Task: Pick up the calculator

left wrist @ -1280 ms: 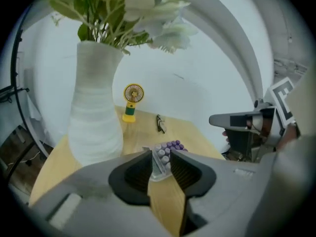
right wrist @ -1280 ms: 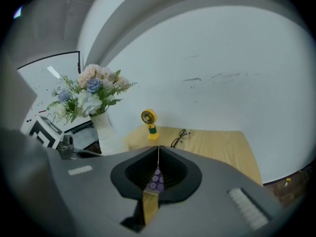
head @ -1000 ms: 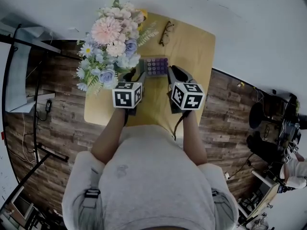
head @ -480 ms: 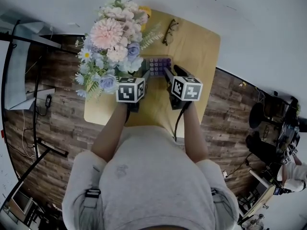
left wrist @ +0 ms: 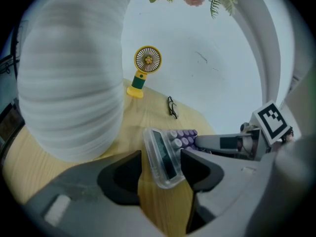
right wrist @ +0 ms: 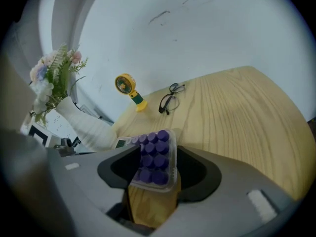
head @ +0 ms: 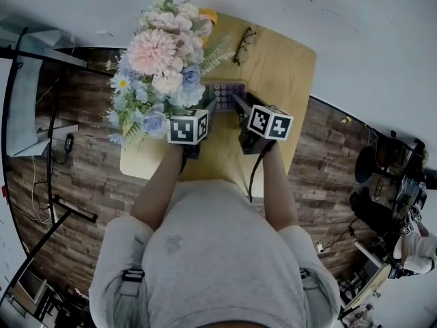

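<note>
The calculator (head: 225, 94), clear-cased with purple keys, lies on the wooden table (head: 280, 67) beside the flower vase. My left gripper (head: 205, 109) is open around its display end (left wrist: 165, 157), and bare wood shows between the case and the left jaw. My right gripper (head: 239, 105) straddles the key end (right wrist: 155, 157). Its jaws are opening, with the calculator between them and a gap on the left side. In the left gripper view, the right gripper (left wrist: 232, 142) reaches in from the right.
A ribbed white vase (left wrist: 69, 83) of flowers (head: 160, 60) stands close on the left. A small yellow fan (right wrist: 129, 90) and a pair of glasses (right wrist: 170, 97) lie further back. The table edge runs along the right, above dark plank floor.
Both grippers have come down and forward around the calculator's two ends. The right one has rolled, so its marker cube shows a different face.
</note>
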Motion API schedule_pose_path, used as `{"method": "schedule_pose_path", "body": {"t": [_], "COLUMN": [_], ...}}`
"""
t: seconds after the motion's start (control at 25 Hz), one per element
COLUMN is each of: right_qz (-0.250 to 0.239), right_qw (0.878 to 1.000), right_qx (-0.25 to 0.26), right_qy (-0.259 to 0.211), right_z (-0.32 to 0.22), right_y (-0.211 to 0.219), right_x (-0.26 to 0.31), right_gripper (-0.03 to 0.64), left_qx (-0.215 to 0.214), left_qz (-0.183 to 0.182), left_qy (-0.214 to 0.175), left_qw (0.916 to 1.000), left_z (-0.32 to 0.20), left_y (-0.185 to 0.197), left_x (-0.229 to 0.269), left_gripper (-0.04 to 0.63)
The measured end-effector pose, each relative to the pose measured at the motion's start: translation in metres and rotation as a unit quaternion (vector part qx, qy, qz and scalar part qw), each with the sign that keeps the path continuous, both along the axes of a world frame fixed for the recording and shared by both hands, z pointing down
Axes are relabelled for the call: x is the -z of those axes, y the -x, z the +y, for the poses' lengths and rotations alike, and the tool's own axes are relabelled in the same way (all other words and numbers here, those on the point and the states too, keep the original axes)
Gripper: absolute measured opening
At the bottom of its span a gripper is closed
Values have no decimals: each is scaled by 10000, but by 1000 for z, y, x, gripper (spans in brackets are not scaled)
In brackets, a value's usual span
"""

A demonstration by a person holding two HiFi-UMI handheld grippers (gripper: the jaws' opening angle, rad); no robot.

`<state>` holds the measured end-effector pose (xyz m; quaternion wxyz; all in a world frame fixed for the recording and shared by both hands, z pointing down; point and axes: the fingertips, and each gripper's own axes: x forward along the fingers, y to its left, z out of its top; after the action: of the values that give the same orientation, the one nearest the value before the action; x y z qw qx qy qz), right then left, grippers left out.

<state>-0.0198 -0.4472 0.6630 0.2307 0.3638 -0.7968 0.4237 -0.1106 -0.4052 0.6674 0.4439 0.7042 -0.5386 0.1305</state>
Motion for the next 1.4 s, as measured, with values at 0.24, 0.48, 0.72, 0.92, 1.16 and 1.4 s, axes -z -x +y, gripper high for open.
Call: {"method": "schedule_pose_path", "body": {"t": [0.24,0.48,0.72,0.92,1.16,1.4], "right_qz": [70,74,76,39,-32,-139], "right_qw": [9999,9987,9956,9920,9872,9812], "right_qx": [-128,-254,-392,-545,-719,-858], "right_qy": [-19,-436,-849,-1140,-1420,-1725], "right_z": [3,6,7,11,18,24], "right_y": [-3,-10,-24,-34,-43,-47], "right_x": [0,20,45,67,90,114], "right_gripper": [236,236,236,235,234,232], "left_qx": [-132,-284,-493,-629,-789,-891], "left_qz": [-129,-238,-434,-489,-576,-698], "left_qy": [60,-110,-484,-727,-993,-1322], "left_qw": [9998,9993,9967,9942,9902,9847], "left_z": [3,5,2,2,5,8], "left_y": [1,-7,-20,-29,-37,-40], "left_x": [6,20,39,58,80,105], "left_gripper": [213,212,213,212,212,212]}}
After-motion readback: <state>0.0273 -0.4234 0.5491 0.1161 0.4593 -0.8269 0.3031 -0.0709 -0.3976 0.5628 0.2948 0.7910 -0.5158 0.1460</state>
